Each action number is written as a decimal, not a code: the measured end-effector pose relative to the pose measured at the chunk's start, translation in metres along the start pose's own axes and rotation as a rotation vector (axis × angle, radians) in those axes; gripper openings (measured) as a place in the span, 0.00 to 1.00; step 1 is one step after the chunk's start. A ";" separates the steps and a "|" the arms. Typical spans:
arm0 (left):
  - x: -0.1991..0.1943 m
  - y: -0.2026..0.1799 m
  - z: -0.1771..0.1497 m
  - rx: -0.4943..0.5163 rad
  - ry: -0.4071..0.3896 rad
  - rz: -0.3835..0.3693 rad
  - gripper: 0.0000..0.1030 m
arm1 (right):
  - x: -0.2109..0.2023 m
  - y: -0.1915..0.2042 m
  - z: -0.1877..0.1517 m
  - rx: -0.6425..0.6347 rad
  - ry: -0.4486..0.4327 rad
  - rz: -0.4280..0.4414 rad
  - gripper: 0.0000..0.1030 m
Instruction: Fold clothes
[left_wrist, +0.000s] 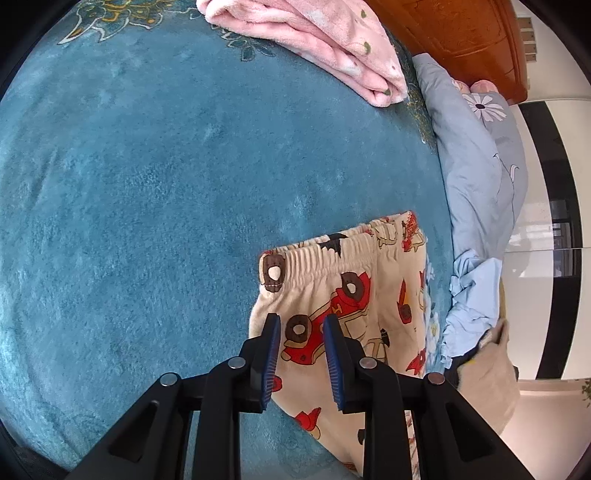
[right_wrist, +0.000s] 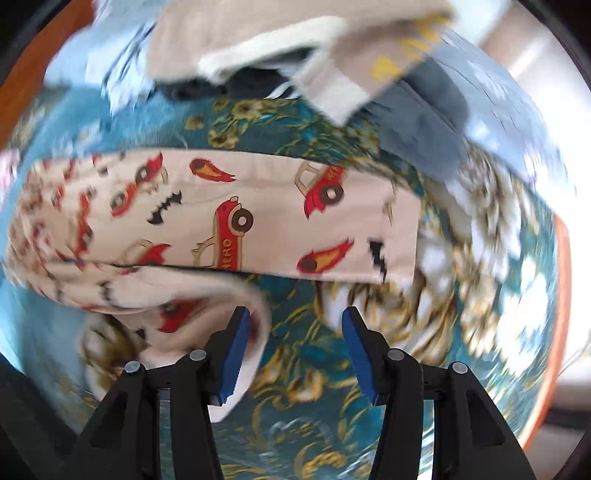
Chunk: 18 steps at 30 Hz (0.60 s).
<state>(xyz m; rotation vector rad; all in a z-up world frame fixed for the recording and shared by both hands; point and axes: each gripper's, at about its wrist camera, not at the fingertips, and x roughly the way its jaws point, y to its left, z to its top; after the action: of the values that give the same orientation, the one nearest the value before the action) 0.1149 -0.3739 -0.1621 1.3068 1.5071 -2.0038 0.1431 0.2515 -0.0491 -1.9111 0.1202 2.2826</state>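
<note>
Beige children's pants (left_wrist: 340, 295) with red cars and doughnut wheels lie on the teal blanket, elastic waistband toward the far side. My left gripper (left_wrist: 301, 321) is open just above the pants below the waistband. In the right wrist view the same pants (right_wrist: 229, 221) lie sideways across the patterned blanket, with one leg end curling up in front. My right gripper (right_wrist: 295, 314) is open and holds nothing; its left finger (right_wrist: 234, 354) is beside that leg end. This view is blurred by motion.
A folded pink fleece (left_wrist: 314, 40) lies at the far side of the teal blanket (left_wrist: 147, 184). A grey-blue flowered quilt (left_wrist: 480, 155) and a light blue garment (left_wrist: 469, 306) sit to the right. A heap of beige and dark clothes (right_wrist: 295, 48) lies beyond the pants.
</note>
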 end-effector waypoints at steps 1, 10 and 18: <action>0.002 0.000 0.001 0.002 -0.005 0.016 0.26 | 0.000 0.001 -0.007 0.019 0.006 0.015 0.52; 0.011 -0.023 0.000 0.159 -0.040 0.114 0.46 | 0.018 0.060 -0.059 -0.041 0.117 0.092 0.57; 0.015 -0.023 0.003 0.157 -0.039 0.083 0.49 | 0.055 0.105 -0.054 -0.111 0.186 -0.023 0.57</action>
<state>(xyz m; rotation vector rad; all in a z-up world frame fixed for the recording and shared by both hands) 0.0897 -0.3634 -0.1608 1.3581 1.2794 -2.1175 0.1677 0.1437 -0.1168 -2.1669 -0.0070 2.1347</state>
